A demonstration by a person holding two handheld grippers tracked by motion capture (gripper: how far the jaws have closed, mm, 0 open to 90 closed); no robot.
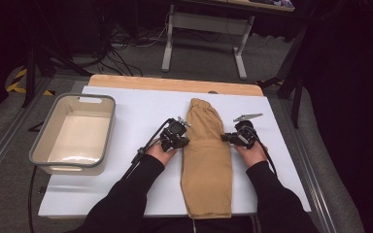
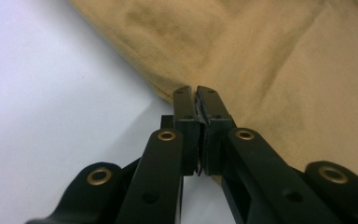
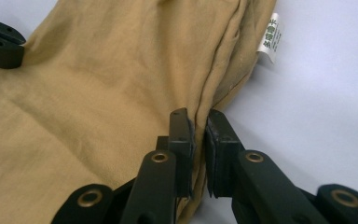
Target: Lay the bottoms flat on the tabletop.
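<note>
While the tan folded garment (image 1: 207, 160) lies lengthwise down the middle of the white desk (image 1: 141, 116), the left gripper (image 1: 178, 138) has its jaws pinched shut on the cloth's left edge and the right gripper (image 1: 229, 138) has its jaws clamped on a fold of the right edge. Beside that right edge, in the right gripper view, a small white care label (image 3: 271, 38) sticks out from the seam, printed with green characters too small to read. A grey tub (image 1: 73, 135) sits well apart at the desk's left.
</note>
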